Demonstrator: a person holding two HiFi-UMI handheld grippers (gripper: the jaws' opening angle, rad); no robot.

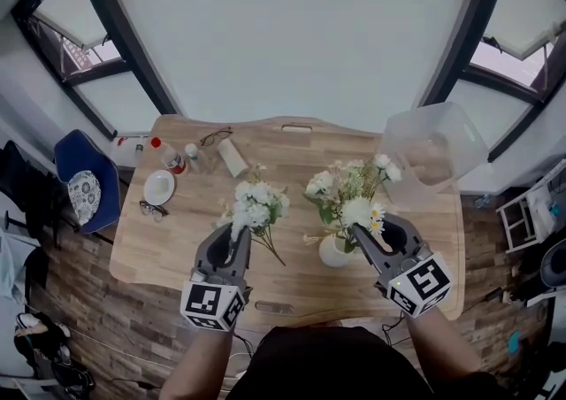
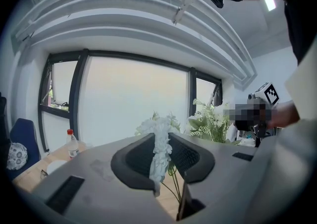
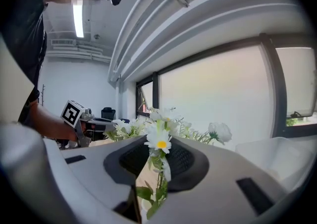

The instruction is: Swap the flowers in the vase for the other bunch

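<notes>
A white flower bunch (image 1: 256,205) hangs over the wooden table (image 1: 177,248) left of centre. My left gripper (image 1: 237,235) is shut on its stems, and in the left gripper view white petals (image 2: 159,143) fill the gap between the jaws. A mixed bunch of white blooms, daisies and green leaves (image 1: 350,188) stands up out of a small white vase (image 1: 332,255) at the front right. My right gripper (image 1: 359,232) is shut on that bunch just above the vase. In the right gripper view a daisy (image 3: 159,141) and leafy stems sit between the pads.
A clear plastic tub (image 1: 435,147) stands at the table's back right corner. At the back left are a red-capped bottle (image 1: 168,156), a white dish (image 1: 159,187), two pairs of glasses (image 1: 215,135) and a white cylinder (image 1: 232,157). A blue chair (image 1: 84,182) stands left of the table.
</notes>
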